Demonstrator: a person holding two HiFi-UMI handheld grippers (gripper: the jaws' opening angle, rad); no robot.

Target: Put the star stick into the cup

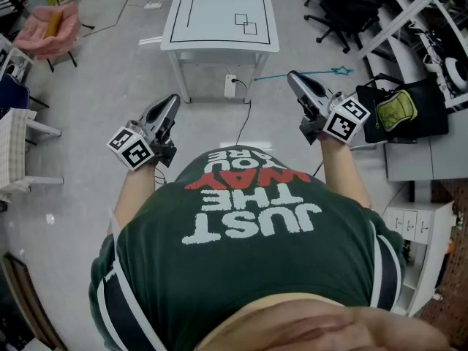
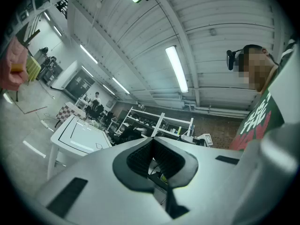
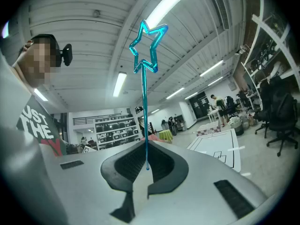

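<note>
The star stick (image 1: pixel 322 72) is a thin teal rod with an outline star (image 1: pixel 341 70) at one end. My right gripper (image 1: pixel 294 77) is shut on the rod and holds it in the air in front of the person's chest, star pointing right. In the right gripper view the rod (image 3: pixel 144 107) rises from between the pads, and the star (image 3: pixel 146 46) stands against the ceiling. My left gripper (image 1: pixel 172 102) is raised at the left with its jaws shut and nothing in them (image 2: pixel 153 142). No cup shows in any view.
A white table (image 1: pixel 219 13) with black lines stands ahead on the grey floor, a wall plug and cable (image 1: pixel 231 85) at its foot. Office chairs (image 1: pixel 344 6) and a black bag with a green pouch (image 1: pixel 398 112) are at the right. A pink chair (image 1: pixel 47 28) is far left.
</note>
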